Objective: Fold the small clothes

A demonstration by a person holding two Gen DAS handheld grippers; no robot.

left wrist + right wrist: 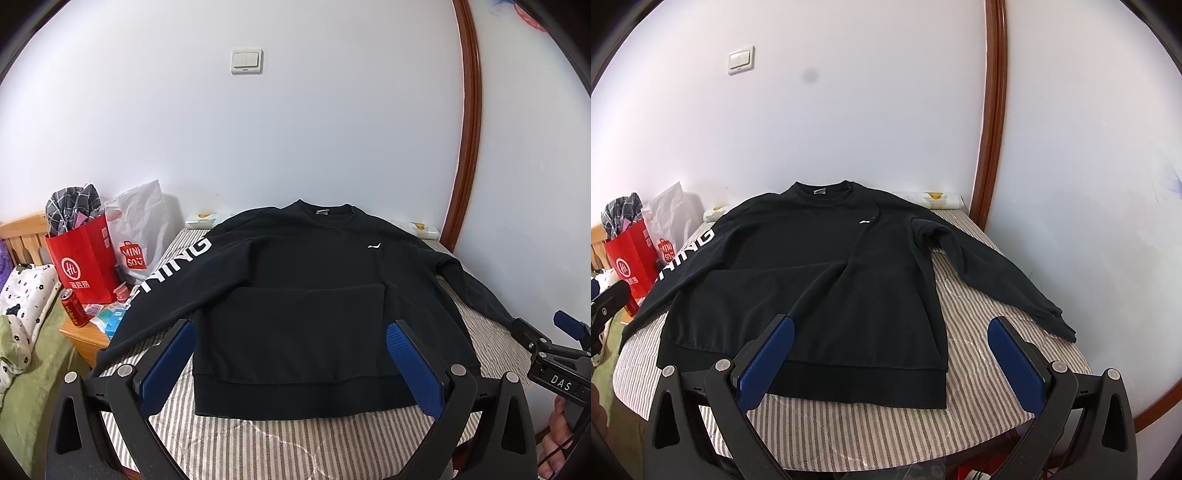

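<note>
Left to right, we see a red bag (86, 258) beyond the left tool (290, 363), its jaws apart, the black sweatshirt (295, 295) flat on the striped bed (979, 332) ahead, and the right tool (892, 360), equally spread.

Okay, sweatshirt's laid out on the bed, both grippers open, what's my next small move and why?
Probably lower the right hand-held gripper onto the right sleeve cuff. The black sweatshirt lies flat, both sleeves are spread, and both grippers are open and hold nothing. The left hand-held gripper hovers over the hem.
</note>
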